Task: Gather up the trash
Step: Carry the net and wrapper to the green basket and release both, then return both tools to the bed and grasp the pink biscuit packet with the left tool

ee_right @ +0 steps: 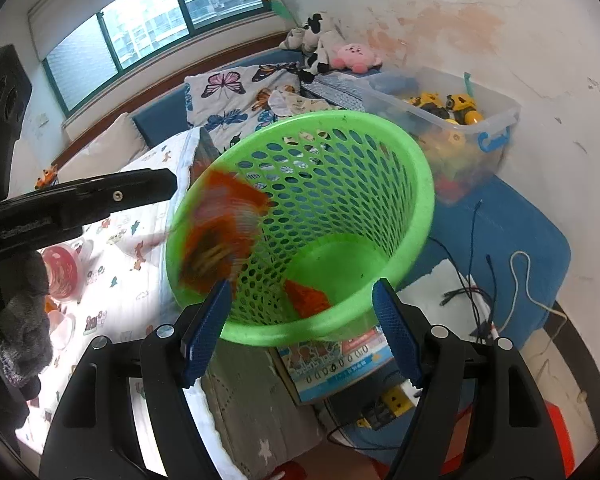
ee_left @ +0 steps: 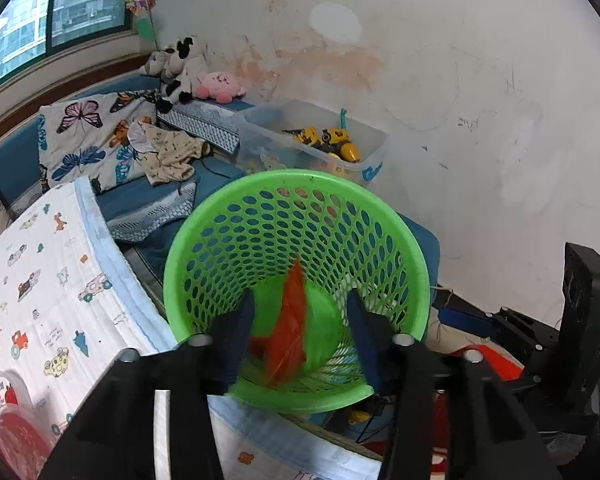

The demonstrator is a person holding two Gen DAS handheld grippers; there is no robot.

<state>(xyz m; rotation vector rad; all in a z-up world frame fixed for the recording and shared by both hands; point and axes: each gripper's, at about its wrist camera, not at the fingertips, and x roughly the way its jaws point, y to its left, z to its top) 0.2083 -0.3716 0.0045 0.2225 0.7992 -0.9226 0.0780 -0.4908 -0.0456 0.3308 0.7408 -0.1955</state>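
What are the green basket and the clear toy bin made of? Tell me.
Green basket: looks like molded plastic, slightly glossy, its wall perforated with regular oval holes. Clear toy bin: apparently translucent plastic, since the yellow toys show through it.

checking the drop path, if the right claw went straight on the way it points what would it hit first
Probably the green basket: the open right claw points into its mouth, so it would likely meet the near rim or floor. Depth is unclear.

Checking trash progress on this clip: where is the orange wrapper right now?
In both wrist views one orange wrapper lies at the bottom of the green basket; a second, blurred orange wrapper is at its left rim.
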